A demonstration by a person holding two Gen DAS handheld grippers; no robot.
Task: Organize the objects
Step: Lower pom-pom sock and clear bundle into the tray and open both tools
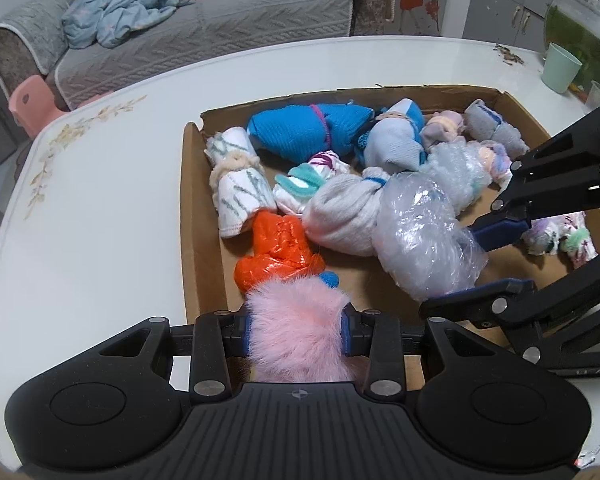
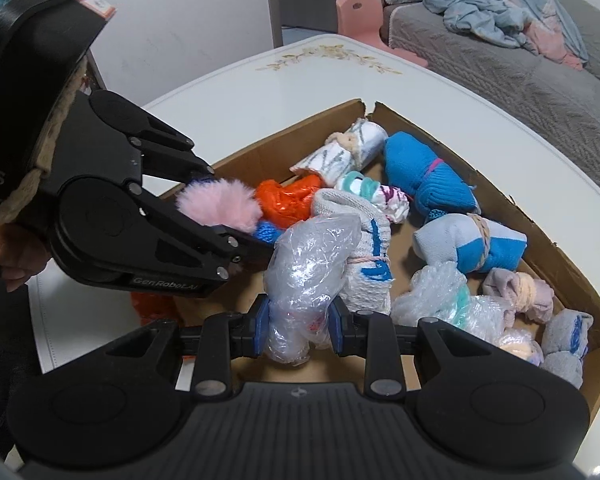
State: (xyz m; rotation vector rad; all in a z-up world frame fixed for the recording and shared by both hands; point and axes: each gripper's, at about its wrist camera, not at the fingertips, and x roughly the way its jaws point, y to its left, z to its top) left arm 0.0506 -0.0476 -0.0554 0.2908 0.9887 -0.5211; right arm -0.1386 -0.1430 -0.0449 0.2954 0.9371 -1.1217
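A shallow cardboard box (image 1: 189,200) (image 2: 512,204) on the white table holds several tied sock rolls and plastic-wrapped bundles. My left gripper (image 1: 296,330) (image 2: 236,208) is shut on a pink fluffy bundle (image 1: 296,320) (image 2: 220,204). It hangs over the box's near corner, against an orange plastic bundle (image 1: 278,246) (image 2: 288,196). My right gripper (image 2: 300,320) (image 1: 466,268) is shut on a clear plastic-wrapped bundle (image 2: 308,264) (image 1: 424,236) in the middle of the box, beside a white sock roll (image 1: 340,216) (image 2: 370,264).
A blue roll (image 1: 312,128), a grey-and-blue roll (image 1: 396,140) and small pastel rolls fill the far side of the box. A green cup (image 1: 560,68) and a glass bowl (image 1: 580,16) stand at the table's far right. A grey sofa (image 1: 204,20) and a pink chair (image 1: 32,100) lie beyond.
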